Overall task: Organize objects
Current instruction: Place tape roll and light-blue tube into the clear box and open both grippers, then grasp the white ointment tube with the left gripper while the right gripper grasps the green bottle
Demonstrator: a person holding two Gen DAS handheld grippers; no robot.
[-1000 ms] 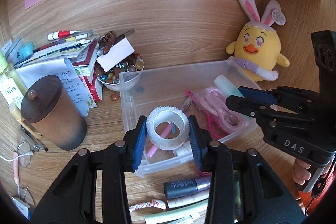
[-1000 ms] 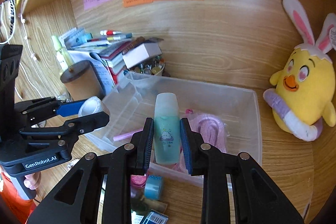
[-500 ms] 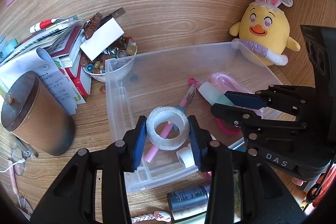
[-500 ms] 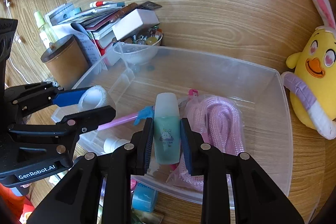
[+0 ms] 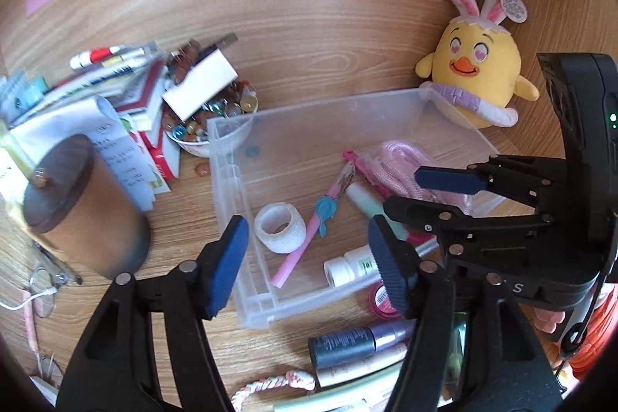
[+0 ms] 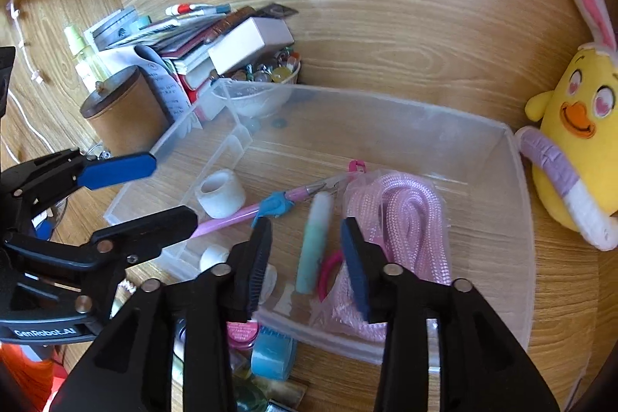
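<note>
Tape roll (image 5: 280, 227) below parted fingers (image 5: 228, 257)

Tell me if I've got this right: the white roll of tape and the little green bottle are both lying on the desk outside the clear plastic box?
Not quite. The white roll of tape and the green bottle both lie inside the clear plastic box, as the right wrist view shows.

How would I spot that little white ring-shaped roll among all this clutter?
Find the clear plastic bin on the wooden desk. Inside, near its left wall, the white tape roll lies beside a pink pen. It is the only squat, hollow, fuzzy-looking ring in there.
</note>
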